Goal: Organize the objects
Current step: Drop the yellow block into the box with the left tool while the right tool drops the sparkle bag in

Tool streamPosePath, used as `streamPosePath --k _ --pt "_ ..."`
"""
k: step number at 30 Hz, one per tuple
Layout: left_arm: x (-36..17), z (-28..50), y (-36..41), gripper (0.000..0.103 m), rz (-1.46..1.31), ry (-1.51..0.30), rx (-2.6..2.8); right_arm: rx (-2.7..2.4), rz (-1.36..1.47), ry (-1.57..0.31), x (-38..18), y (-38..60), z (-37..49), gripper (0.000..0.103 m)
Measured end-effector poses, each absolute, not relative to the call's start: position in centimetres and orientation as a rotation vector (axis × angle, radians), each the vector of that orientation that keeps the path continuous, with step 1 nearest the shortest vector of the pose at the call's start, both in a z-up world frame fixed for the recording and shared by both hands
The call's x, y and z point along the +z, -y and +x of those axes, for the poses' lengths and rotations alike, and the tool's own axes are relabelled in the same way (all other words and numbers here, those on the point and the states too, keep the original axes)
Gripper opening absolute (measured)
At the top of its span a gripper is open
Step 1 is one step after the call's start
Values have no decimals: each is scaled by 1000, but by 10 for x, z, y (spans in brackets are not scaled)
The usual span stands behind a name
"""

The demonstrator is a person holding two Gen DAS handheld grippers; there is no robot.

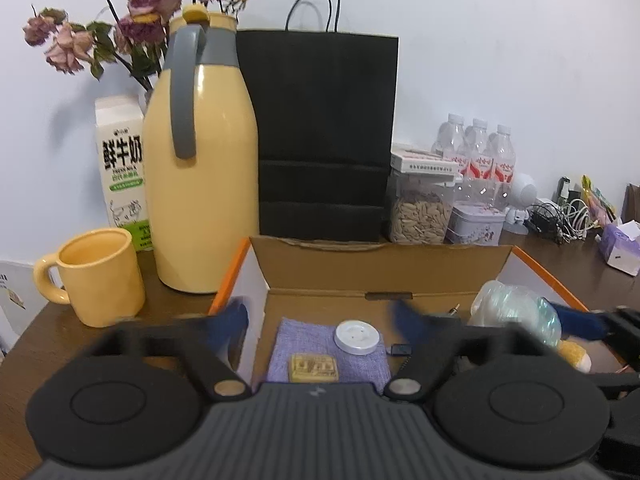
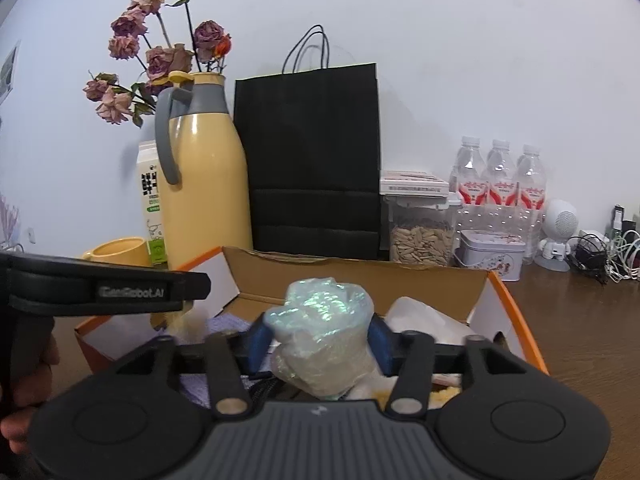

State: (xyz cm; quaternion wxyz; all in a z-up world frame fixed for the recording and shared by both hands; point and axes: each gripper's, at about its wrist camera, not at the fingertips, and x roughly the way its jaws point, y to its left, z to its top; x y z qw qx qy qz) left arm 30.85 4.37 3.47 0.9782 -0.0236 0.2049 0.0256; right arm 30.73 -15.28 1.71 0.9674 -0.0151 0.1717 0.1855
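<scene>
A crinkled, iridescent plastic bundle (image 2: pixel 320 332), pale and bulbous, was seen between the blue pads of the right gripper (image 2: pixel 320 342), above the open cardboard box (image 2: pixel 360 276). The pads stood close on either side of it; whether they pressed on it could not be told. The left gripper (image 1: pixel 320 320) was held with its blue-padded fingers (image 1: pixel 236 316) spread wide over the box, with nothing between them.

The box was of brown corrugated card with orange outer edges and white inner walls. On its floor a lavender woven cloth (image 1: pixel 304 344) was laid flat, and on it a round white plastic disc (image 1: pixel 357 337) and a small tan rectangular block with embossed marks (image 1: pixel 314 367) were set side by side, apart from each other.

Behind the box a matte black paper bag (image 1: pixel 326 136) with cord handles was stood upright, beside a glossy yellow jug (image 1: pixel 200 184) with a grey handle. A yellow ceramic mug (image 1: pixel 96 276) and a milk carton (image 1: pixel 120 164) were placed to the left on the dark wooden table (image 2: pixel 580 320), with dried roses (image 1: pixel 136 4) behind. A clear seed container (image 1: pixel 420 212), a tin (image 1: pixel 474 224) and water bottles (image 1: pixel 476 148) were ranged to the right.
</scene>
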Motion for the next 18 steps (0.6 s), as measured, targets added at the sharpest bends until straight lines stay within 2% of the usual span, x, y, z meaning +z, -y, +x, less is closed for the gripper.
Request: streamPosePath --k 2,18 --pt "36 307 -42 103 -46 -396 58 361 -21 -339 18 157 306 103" --pt "39 304 -42 103 -61 -397 58 361 -26 -309 24 163 297 103"
